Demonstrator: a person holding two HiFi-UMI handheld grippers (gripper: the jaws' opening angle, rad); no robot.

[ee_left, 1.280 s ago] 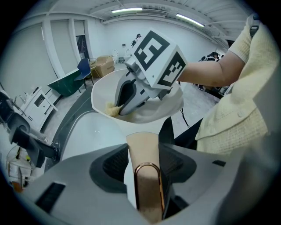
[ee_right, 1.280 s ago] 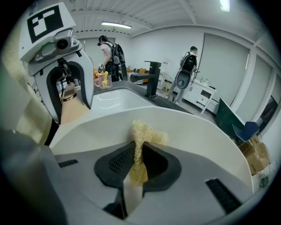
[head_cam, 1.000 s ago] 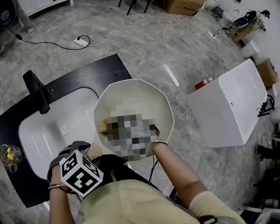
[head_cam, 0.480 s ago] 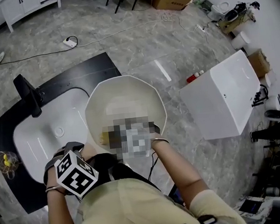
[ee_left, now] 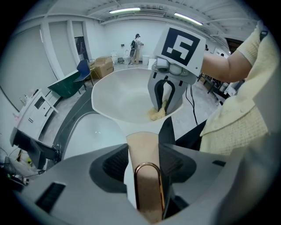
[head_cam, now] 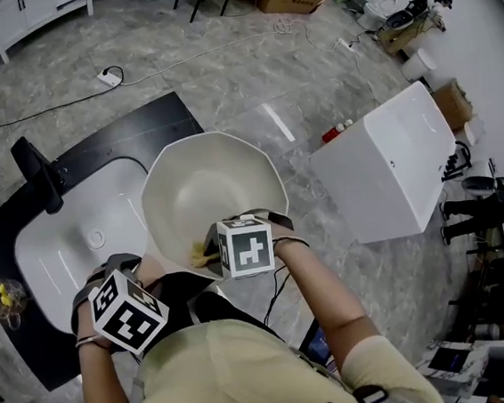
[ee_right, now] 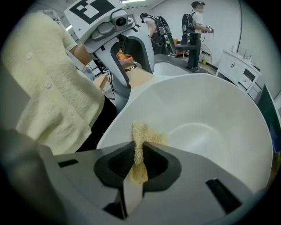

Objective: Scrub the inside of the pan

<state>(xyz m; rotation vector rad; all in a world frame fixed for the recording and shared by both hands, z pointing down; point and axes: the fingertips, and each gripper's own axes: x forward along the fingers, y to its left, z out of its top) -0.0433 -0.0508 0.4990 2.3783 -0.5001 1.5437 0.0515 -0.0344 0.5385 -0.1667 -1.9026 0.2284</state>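
Left tool (ee_left: 143, 149): jaws are clamped on the beige pan handle (ee_left: 147, 189), which is edged with a copper-coloured loop. The handle's near end is cut off by the frame.

Right tool (ee_right: 139, 154): jaws are pinched shut on a yellow sponge (ee_right: 141, 132). The sponge's free end is pressed against the inner wall of the white pan (head_cam: 217, 168), just below the near rim.

In the head view the right tool's jaws are covered by its marker cube, the grip on the handle cannot be made out, and only a scrap of sponge is seen.

The right edge of the white sink (head_cam: 60, 252), set in a black bench (head_cam: 138, 136), is overlapped by the pan. A black faucet (head_cam: 39, 178) is noted at the sink's far left corner.
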